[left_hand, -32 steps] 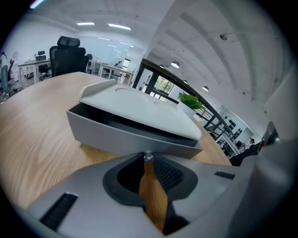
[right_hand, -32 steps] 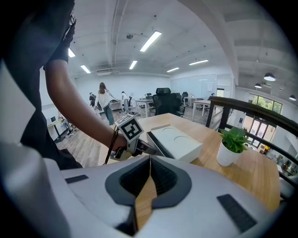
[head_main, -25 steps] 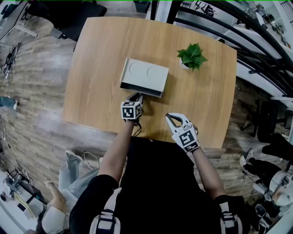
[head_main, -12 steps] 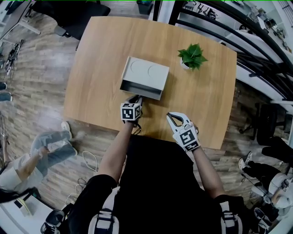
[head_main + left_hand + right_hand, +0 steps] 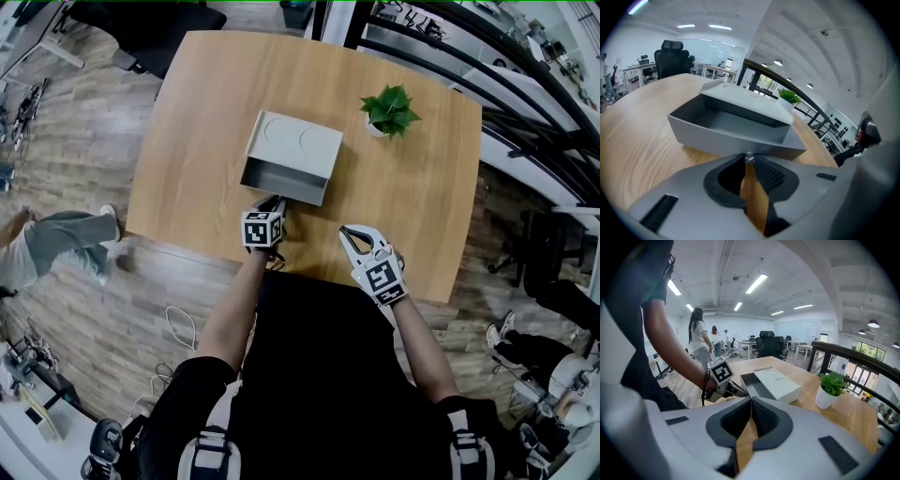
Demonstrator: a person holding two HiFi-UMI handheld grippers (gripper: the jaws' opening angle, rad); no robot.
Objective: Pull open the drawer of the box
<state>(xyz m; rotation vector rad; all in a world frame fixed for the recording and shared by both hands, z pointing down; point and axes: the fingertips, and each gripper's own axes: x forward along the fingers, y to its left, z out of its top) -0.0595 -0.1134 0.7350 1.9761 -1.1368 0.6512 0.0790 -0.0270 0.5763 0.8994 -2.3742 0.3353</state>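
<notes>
A pale grey box (image 5: 295,145) lies in the middle of the wooden table (image 5: 202,103). Its drawer (image 5: 279,180) stands partly pulled out toward me, and its inside (image 5: 736,122) shows empty. My left gripper (image 5: 278,201) is at the drawer's front wall, jaws shut on its small silver knob (image 5: 749,158). To the right, my right gripper (image 5: 345,232) hovers over the table's near edge, apart from the box, with its jaws together and nothing between them. In the right gripper view, the box (image 5: 777,382) and the left gripper's marker cube (image 5: 720,372) show ahead.
A small green plant in a white pot (image 5: 390,111) stands to the right of the box and behind it. A black railing (image 5: 525,94) runs past the table's right side. Office chairs and desks sit beyond the far edge. A person's legs (image 5: 52,239) show on the floor at left.
The drawer has slid further out of the box toward me, with the left gripper moving back along with it. The right gripper has stayed put. A person on the floor has walked left.
</notes>
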